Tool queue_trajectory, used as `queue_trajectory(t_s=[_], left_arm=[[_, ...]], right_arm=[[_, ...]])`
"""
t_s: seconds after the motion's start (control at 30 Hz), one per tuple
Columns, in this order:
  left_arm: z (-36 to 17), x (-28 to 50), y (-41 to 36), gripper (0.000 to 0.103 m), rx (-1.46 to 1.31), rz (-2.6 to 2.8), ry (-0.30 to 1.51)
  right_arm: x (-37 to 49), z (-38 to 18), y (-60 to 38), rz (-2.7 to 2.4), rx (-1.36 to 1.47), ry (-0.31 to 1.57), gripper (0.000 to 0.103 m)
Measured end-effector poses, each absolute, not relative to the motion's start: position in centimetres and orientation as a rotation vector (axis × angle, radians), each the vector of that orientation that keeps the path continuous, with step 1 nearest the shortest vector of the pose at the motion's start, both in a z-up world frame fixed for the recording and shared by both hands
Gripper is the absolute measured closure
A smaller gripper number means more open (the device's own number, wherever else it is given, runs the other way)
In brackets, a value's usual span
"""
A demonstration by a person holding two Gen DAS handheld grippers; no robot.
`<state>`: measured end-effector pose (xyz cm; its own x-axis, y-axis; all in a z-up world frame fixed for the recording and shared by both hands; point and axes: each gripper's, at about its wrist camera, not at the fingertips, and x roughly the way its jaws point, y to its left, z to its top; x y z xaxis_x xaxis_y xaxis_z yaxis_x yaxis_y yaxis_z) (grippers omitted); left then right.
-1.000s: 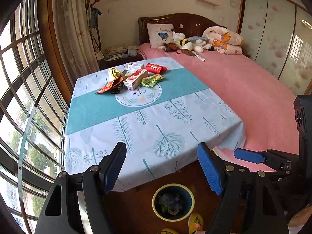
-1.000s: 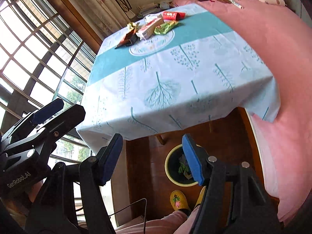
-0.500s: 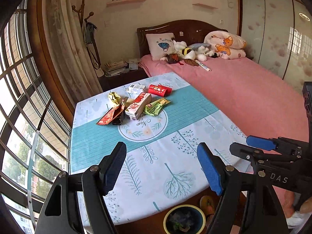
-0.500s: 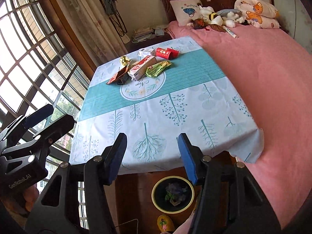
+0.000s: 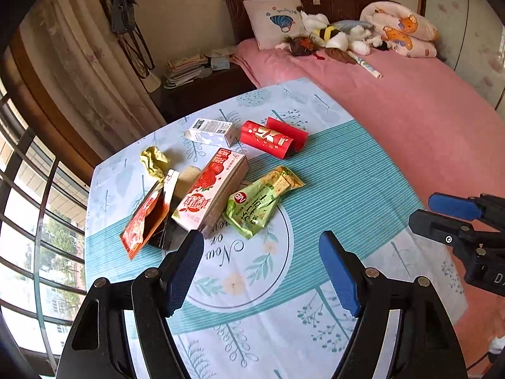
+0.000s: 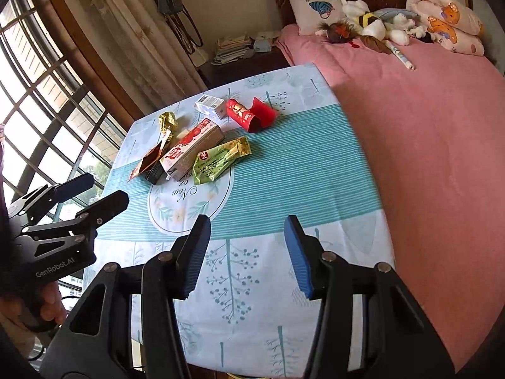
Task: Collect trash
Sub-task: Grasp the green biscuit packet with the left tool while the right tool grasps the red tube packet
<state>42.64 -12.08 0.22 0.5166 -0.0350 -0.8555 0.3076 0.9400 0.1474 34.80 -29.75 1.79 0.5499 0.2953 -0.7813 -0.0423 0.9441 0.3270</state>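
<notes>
Trash lies in a cluster on the far half of the table (image 5: 347,189): a red carton (image 5: 273,139), a white milk box (image 5: 211,131), a pink strawberry box (image 5: 214,189), a green snack wrapper (image 5: 262,202), a red-orange wrapper (image 5: 142,221) and a crumpled yellow wrapper (image 5: 154,161). The same pile shows in the right wrist view, with the green wrapper (image 6: 221,162) nearest. My left gripper (image 5: 262,271) is open and empty, just short of the pink box and green wrapper. My right gripper (image 6: 247,255) is open and empty over the table's near part.
A bed with a pink cover (image 5: 426,104) runs along the table's right side, with pillows and soft toys at its head. A dark nightstand (image 5: 202,88) with papers stands behind the table. Barred windows (image 6: 47,94) and a curtain line the left.
Both grippers have risen and moved forward over the table toward the pile. The bin on the floor has dropped out of both views. Both stay open.
</notes>
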Motion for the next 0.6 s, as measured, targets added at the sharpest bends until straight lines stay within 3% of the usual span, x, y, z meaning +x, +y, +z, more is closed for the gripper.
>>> queue_trajectory(t_s=[0.27,0.6], left_arm=[[-8.4,53.5,-15.3,0.026,0.346,-0.190,1.154],[-15.1,59.4,-15.8,0.039,0.328,-0.214,1.300]], right_arm=[[48.1,-4.0,-33.6,0.323,0.257,1.056,0.057],[56.4,-8.7,-32.8,0.442,0.253,1.115,0.057]])
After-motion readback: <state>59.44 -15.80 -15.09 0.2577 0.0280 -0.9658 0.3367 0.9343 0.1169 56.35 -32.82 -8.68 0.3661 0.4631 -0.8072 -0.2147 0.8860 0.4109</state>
